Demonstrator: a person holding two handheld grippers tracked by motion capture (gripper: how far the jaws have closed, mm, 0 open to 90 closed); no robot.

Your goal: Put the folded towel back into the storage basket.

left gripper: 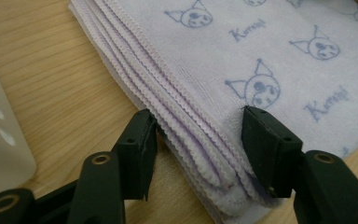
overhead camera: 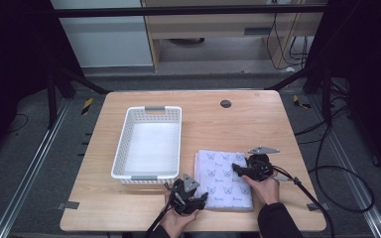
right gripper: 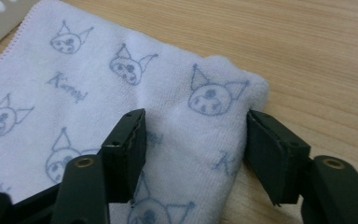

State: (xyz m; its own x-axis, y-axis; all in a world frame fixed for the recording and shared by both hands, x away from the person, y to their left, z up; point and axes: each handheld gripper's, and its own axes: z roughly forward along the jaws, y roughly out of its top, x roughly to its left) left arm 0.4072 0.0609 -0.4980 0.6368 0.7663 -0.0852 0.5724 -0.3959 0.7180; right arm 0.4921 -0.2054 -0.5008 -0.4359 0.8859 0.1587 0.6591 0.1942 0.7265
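Looks like lab or test room, not home. Small wooden table (overhead camera: 258,119) stands inside black metal frame (overhead camera: 188,10). Metal rails (overhead camera: 27,168) run along grey carpet floor (overhead camera: 10,148). Loose black cables (overhead camera: 342,173) lie beside table. Plain wooden cabinet (overhead camera: 218,25) behind.
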